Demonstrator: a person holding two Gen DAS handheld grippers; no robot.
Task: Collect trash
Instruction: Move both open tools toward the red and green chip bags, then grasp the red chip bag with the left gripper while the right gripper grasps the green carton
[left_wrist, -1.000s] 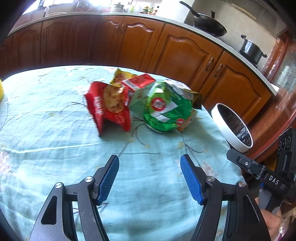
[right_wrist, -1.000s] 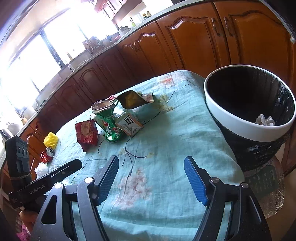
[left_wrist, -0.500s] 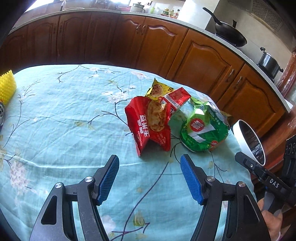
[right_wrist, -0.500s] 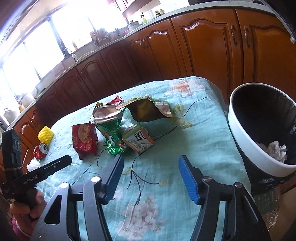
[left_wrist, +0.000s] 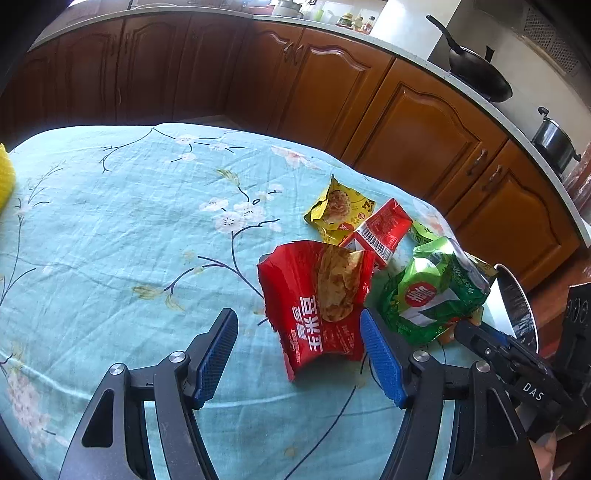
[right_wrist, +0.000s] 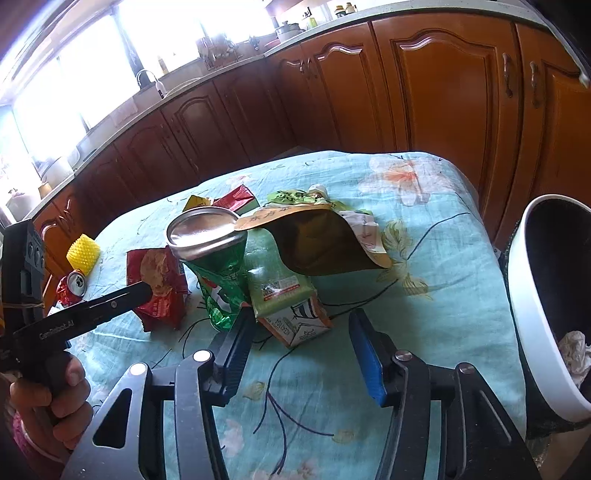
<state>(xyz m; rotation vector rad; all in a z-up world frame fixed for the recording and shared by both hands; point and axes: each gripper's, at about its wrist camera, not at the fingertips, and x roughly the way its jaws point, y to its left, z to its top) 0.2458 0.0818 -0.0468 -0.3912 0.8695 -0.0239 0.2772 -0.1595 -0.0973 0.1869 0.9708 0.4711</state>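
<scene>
Fingers of the left gripper (left_wrist: 299, 354) stand spread, angled down at the tablecloth (left_wrist: 110, 236), the red snack bag (left_wrist: 317, 306) lying between their tips, unpinched. The right gripper (right_wrist: 299, 350), jaws just narrowing on nothing, tilts down toward the green carton (right_wrist: 286, 295); the bin (right_wrist: 532, 317) sits right.

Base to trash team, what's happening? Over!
Left gripper open at red snack bag. Right gripper open, just been closing, nothing between. Bin beside table. Over.
</scene>
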